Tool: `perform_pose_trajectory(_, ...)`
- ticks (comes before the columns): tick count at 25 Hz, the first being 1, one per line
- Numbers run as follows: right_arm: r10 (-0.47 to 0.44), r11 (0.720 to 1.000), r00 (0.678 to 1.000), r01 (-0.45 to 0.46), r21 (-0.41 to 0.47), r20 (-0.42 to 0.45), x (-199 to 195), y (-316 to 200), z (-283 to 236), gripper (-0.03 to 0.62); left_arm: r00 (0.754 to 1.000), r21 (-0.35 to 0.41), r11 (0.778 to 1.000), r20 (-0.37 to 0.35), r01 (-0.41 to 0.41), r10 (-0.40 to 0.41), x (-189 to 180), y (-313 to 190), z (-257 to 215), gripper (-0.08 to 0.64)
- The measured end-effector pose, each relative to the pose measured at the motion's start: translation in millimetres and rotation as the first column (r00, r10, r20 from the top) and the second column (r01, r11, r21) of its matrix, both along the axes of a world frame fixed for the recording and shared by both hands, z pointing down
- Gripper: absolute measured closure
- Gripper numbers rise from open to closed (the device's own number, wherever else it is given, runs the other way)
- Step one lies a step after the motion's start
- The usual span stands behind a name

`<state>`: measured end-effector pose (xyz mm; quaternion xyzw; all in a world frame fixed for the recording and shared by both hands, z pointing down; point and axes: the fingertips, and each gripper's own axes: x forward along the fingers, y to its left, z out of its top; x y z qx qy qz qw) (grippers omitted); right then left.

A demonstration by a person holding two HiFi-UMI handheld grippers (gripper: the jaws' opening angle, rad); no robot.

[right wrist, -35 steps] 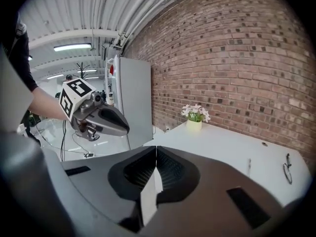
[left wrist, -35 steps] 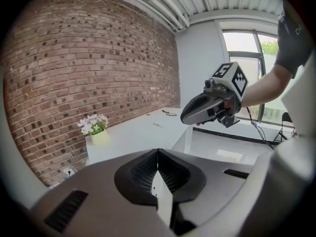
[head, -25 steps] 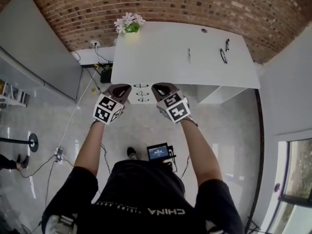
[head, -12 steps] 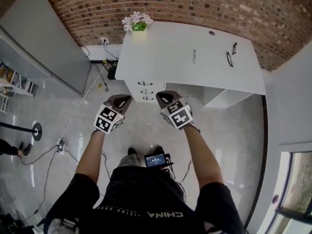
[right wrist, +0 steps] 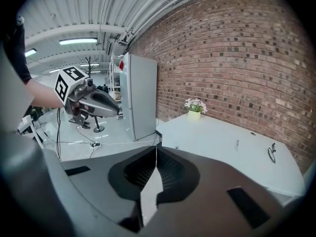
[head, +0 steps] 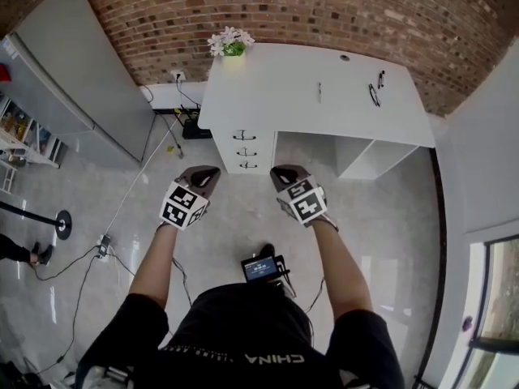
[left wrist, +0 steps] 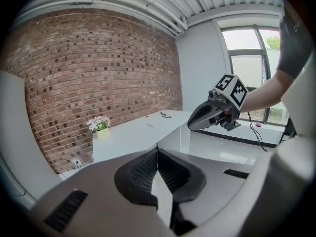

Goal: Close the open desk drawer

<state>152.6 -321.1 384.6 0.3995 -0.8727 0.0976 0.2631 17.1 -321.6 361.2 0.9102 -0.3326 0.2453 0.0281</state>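
The white desk [head: 308,87] stands against the brick wall. Its drawer unit [head: 245,151] shows three fronts with dark handles, all level with one another; none sticks out that I can see. My left gripper [head: 206,172] and right gripper [head: 283,173] hang side by side over the floor, a short way in front of the drawers and touching nothing. Both are shut and empty. In the left gripper view the left gripper [left wrist: 158,152] has its jaws meeting at the tips, and the right gripper [left wrist: 193,124] floats beyond them. In the right gripper view the right gripper [right wrist: 156,148] is likewise shut.
A pot of flowers [head: 231,45], a pen [head: 319,92] and glasses [head: 371,96] lie on the desk. A tall grey cabinet [head: 73,79] stands at the left. Cables [head: 105,241] run across the glossy floor. A small screen [head: 261,267] hangs at the person's waist.
The person has stepped back from the desk. Both grippers, which were close to the drawer fronts, are now farther away, and the whole drawer unit shows.
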Motion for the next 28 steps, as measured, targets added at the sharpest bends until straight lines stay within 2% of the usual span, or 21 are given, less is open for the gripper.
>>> perform_pose_trajectory(8,-0.022,0.999,1.0,0.023,0.048,-0.021,-59,103,-14,0.575,1.0,0.017,1.0,-0.01,0.013,-0.012,-52,109,1,0.548)
perform_pose_trajectory(13,-0.008,0.999,0.999,0.01,0.045,-0.05,-71,169,-9,0.575,1.0,0.021,1.0,-0.005,-0.003,0.004,-62,171,2,0.548)
perform_pose_trajectory(19,0.007,0.999,0.998,-0.005,0.034,-0.062,-55,218,-10,0.575,1.0,-0.002,1.0,-0.027,-0.007,0.007,-48,214,3,0.548)
perform_pose_trajectory(28,-0.017,0.999,0.998,0.02,0.036,-0.06,-13,226,-19,0.575,0.999,-0.001,1.0,-0.034,0.003,-0.003,1,225,7,0.548)
